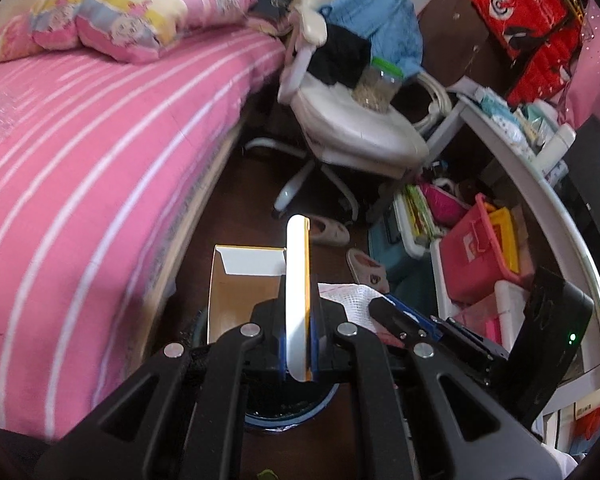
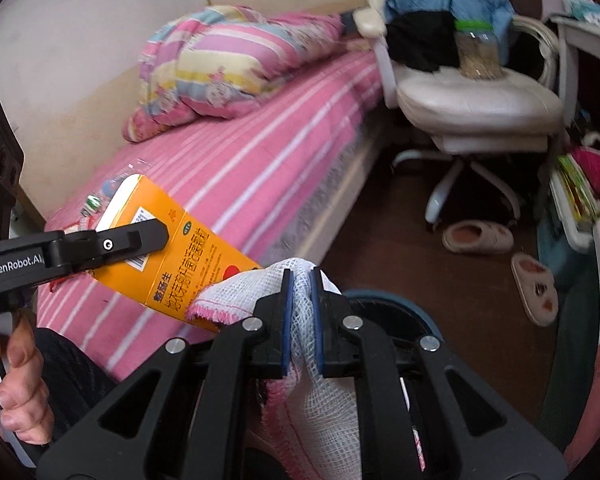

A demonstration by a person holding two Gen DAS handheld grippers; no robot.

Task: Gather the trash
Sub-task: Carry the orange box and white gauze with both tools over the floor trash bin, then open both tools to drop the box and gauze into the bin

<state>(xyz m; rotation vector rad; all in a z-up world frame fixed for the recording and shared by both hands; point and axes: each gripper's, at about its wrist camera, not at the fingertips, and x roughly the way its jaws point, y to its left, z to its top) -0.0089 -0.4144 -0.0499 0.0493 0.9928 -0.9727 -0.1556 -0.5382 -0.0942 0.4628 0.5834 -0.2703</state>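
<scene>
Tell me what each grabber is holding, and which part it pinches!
The left gripper pinches the open orange box by one side wall. The right gripper pinches a white gauze cloth by a bunched fold.

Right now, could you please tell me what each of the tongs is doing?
Left tongs: closed on the open orange cardboard box.
Right tongs: closed on the white gauze cloth with pink edging.

Pink striped bed (image 1: 80,152); white chair (image 1: 352,128)
</scene>
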